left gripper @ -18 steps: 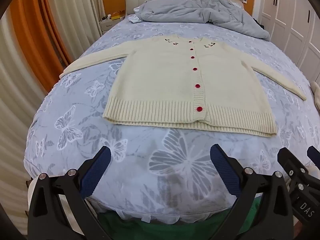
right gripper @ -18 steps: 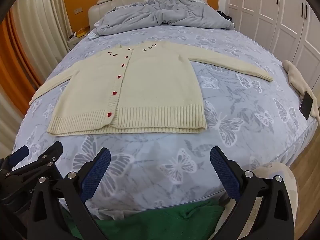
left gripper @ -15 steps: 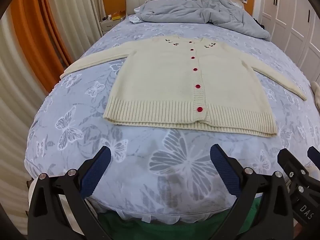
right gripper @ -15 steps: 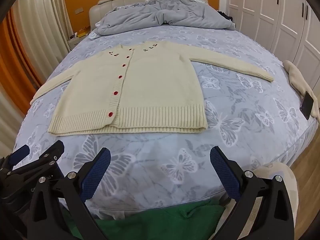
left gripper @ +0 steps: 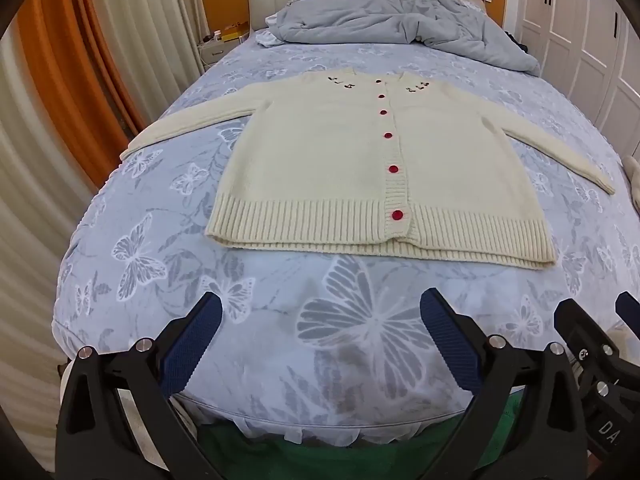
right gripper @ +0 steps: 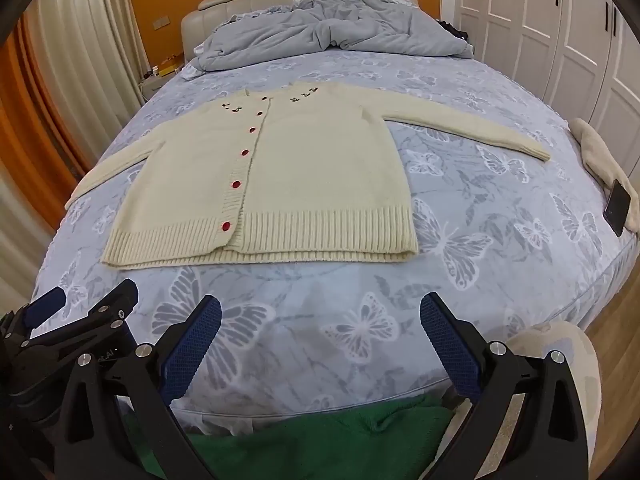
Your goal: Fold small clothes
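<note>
Both the left gripper [left gripper: 320, 330] and right gripper [right gripper: 320, 330] hang empty, jaws wide apart, above the near edge of the bed [left gripper: 160, 280]. The cardigan [left gripper: 380, 160] lies flat, buttoned, sleeves spread. Best first move: each gripper pinches one sleeve cuff and folds it inward.

Straight ahead of the tongs stretches a bed [left gripper: 168, 320] in butterfly-print sheets, a rumpled grey duvet [right gripper: 320, 36] heaped at its far end. Far right, a dark phone [right gripper: 618, 207] rests on a cream cloth [right gripper: 596, 152]. Green fabric [right gripper: 320, 440] lies just below.
</note>
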Available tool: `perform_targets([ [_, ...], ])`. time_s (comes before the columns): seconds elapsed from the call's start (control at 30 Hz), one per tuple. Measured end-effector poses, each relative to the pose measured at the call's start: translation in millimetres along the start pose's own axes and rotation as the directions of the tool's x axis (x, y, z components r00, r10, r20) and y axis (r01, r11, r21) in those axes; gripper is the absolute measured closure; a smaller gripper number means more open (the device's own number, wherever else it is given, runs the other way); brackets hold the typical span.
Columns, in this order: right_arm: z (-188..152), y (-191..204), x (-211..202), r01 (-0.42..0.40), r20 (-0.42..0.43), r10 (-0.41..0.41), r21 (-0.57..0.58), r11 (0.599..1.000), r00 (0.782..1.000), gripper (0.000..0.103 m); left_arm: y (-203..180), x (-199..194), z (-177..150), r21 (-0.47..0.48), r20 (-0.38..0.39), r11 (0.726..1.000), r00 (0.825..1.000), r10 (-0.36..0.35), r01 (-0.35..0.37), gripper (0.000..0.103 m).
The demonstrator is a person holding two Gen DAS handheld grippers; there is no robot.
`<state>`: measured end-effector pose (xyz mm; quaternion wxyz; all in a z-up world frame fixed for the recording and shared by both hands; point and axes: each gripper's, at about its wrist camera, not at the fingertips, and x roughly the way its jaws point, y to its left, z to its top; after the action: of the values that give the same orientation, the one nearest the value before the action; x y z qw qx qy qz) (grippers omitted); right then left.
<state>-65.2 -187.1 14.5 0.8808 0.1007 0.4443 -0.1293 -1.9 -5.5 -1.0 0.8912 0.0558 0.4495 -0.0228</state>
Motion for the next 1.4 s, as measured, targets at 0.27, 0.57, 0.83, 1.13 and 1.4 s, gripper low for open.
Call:
perform_targets([
  [0.27,-2.3,-5.9,1.0,-0.014,0.002,0.014,-0.004,1.000,1.000,0.005,-1.6,1.1,-1.8,0.003,-0.003,1.000,1.000,0.004,-0.004,0.006],
  [0.57,-3.5,-6.3,-0.3,-0.018,0.002,0.018,0.001,1.000,1.000,0.005,-2.9,0.2,-3.2,0.009,0.002,1.000,1.000,0.007,-0.007,0.006],
  [0.83,-3.6,-6.3,0.1,-0.021,0.001,0.021,0.001,1.000,1.000,0.005,-5.3,-0.1,-4.9,0.011,0.002,1.000,1.000,0.013,-0.013,0.006],
  [1.13,-6.0,-5.6,1.6,-0.019,0.000,0.019,0.006,1.000,1.000,0.005,-4.8,-1.0,-5.8,0.018,0.006,1.000,1.000,0.018,-0.018,0.006],
  [1.4,-6.2,-4.8,1.8,-0.021,-0.002,0.021,0.008,1.000,1.000,0.005,-4.3,-0.7,-5.7,0.017,0.006,1.000,1.000,0.019,-0.019,0.007],
])
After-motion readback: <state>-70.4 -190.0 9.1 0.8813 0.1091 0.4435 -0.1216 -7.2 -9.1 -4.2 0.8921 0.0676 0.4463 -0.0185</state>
